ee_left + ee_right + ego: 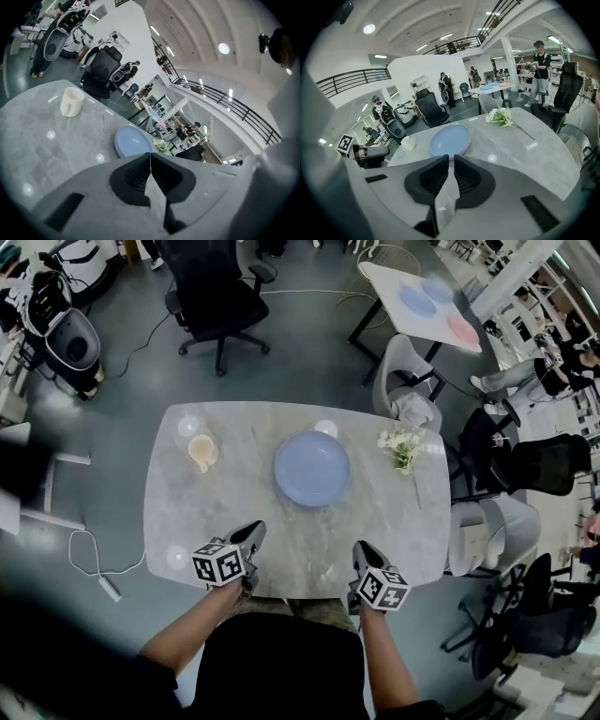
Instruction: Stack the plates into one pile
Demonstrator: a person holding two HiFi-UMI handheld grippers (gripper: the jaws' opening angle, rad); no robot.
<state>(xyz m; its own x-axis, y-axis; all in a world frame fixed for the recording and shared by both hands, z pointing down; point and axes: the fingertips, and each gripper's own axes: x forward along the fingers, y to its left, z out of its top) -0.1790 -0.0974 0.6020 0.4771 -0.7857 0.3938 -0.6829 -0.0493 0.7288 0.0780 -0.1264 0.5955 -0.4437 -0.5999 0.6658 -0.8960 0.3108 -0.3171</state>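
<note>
Both grippers hover at the table's (pixel 375 512) near edge, on the person's side of the pile of plates (pixel 312 468). The left gripper (pixel 253 531) has its jaws pressed fully together with nothing between them, as the left gripper view shows (pixel 150 154). The right gripper (pixel 361 547) has its jaws barely apart, a thin slit at the tips, also with nothing in it (pixel 449 158). Each carries a marker cube, left (pixel 217 563) and right (pixel 382 587), printed with black-and-white square patterns and no letters. The cubes hide most of the hands behind them.

The pale blue plates sit stacked in one pile (pixel 450 139) near the middle of the marble-look table, well beyond both grippers. Lower rims peek out under the top plate in the right gripper view, but how many there are is hard to count. In the left gripper view the pile's near edge (pixel 131 140) is cut off by the gripper's own body.

Left of the pile stands a cream cup (pixel 202 452), handle toward the person. Right of the pile lies a sprig of white flowers (pixel 401 448), its stem pointing to the near edge. Far beyond the pile, another table (pixel 403 277) holds blue and pink plates, too small to make out further.
</note>
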